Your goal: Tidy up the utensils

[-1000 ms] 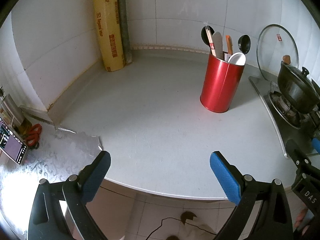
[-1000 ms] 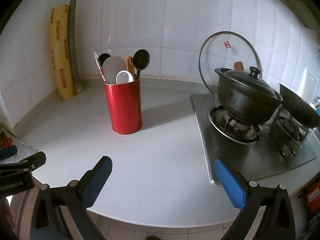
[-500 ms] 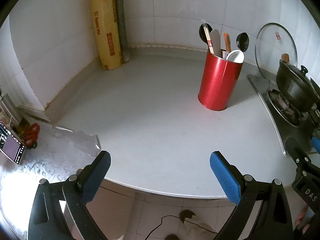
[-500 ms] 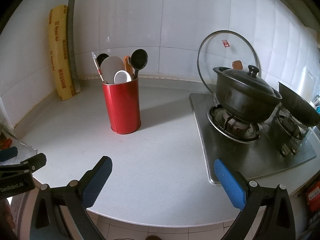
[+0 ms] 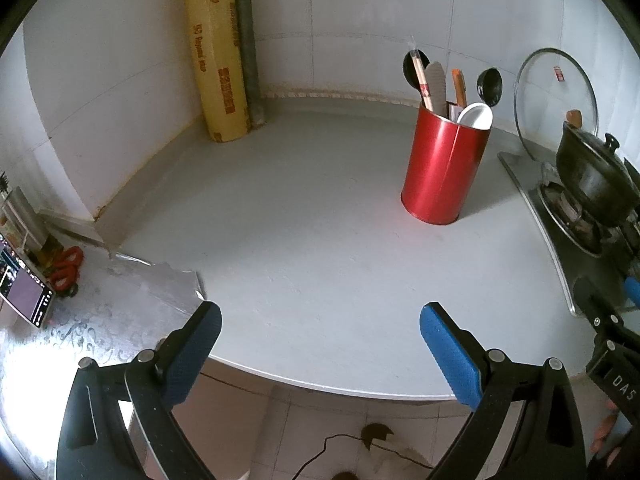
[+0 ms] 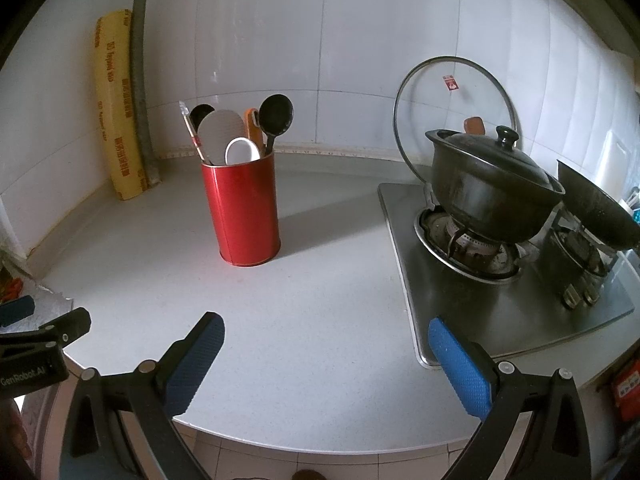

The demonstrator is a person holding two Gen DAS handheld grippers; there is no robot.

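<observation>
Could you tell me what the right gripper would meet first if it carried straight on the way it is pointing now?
Probably the bare countertop; the right gripper is open and empty. Farther along, the red utensil holder stands slightly left of that line, though depth is unclear.

A home kitchen: tiled walls (image 6: 360,40), gas stove (image 6: 500,280) with black pot (image 6: 488,200), white countertop (image 6: 320,300).

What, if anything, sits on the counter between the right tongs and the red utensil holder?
Nothing visible does. The right tongs stand open at the counter's near edge, and only bare counter lies between them and the red utensil holder. The stove and black pot sit off to the right, outside that path.
</observation>
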